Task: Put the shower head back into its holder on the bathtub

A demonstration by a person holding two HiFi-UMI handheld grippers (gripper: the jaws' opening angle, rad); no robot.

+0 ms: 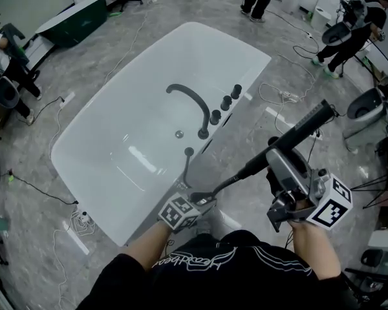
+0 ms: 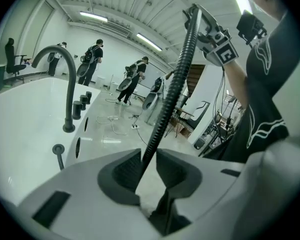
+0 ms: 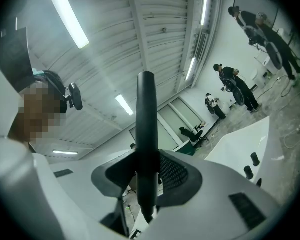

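Note:
The white bathtub lies ahead with a black arched faucet and black knobs on its right deck. A small round black holder fitting sits on the deck near me, and a thin black line runs from it toward my left gripper. My right gripper is shut on the black shower head, which points up and away in the right gripper view. My left gripper is shut on the ribbed black hose, which climbs to the right gripper.
Grey stone floor surrounds the tub, with loose white cables beyond the deck and more at the near left. Several people with gear stand at the far right and far left. A dark green tub stands at the back left.

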